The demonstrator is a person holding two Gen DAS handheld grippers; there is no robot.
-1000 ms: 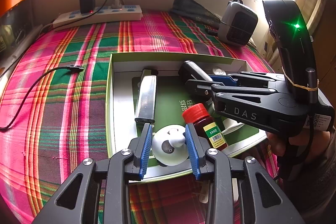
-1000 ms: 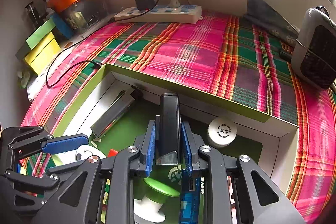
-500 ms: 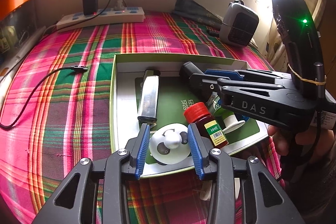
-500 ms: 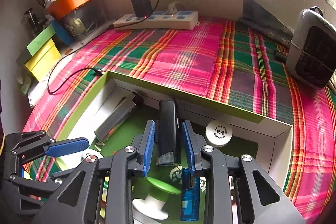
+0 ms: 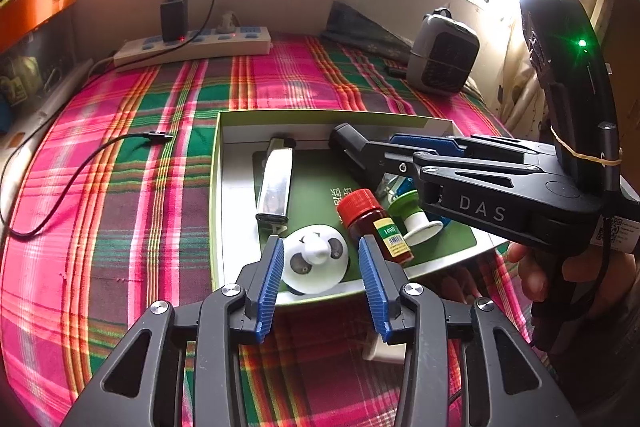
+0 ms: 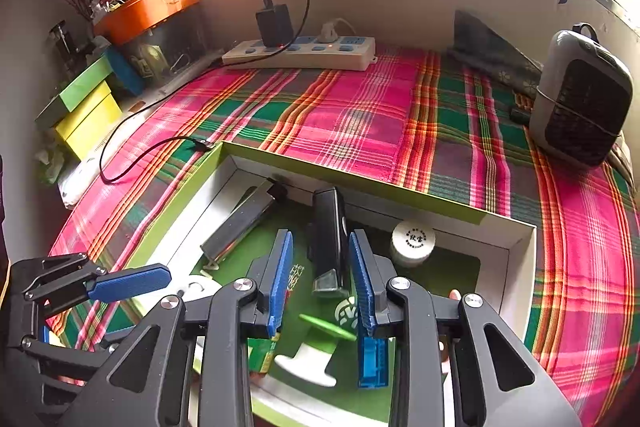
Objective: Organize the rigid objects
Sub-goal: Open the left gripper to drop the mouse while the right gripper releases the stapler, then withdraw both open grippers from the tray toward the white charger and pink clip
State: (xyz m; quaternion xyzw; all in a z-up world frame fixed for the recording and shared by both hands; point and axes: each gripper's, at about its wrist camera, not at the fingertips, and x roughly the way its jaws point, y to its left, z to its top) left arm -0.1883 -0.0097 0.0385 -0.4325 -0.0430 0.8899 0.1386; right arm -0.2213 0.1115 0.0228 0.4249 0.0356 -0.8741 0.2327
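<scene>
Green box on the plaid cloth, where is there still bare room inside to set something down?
Bare floor shows in the box right of the white jar, and between the silver lighter and black lighter. The near end is crowded: panda toy, red-capped bottle, spool.

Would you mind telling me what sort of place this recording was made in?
Most likely a lived-in room at home: a table against a window wall, covered by a pink-and-green plaid cloth, with a white power strip, a small grey fan heater and an orange planter tray of clutter.
</scene>
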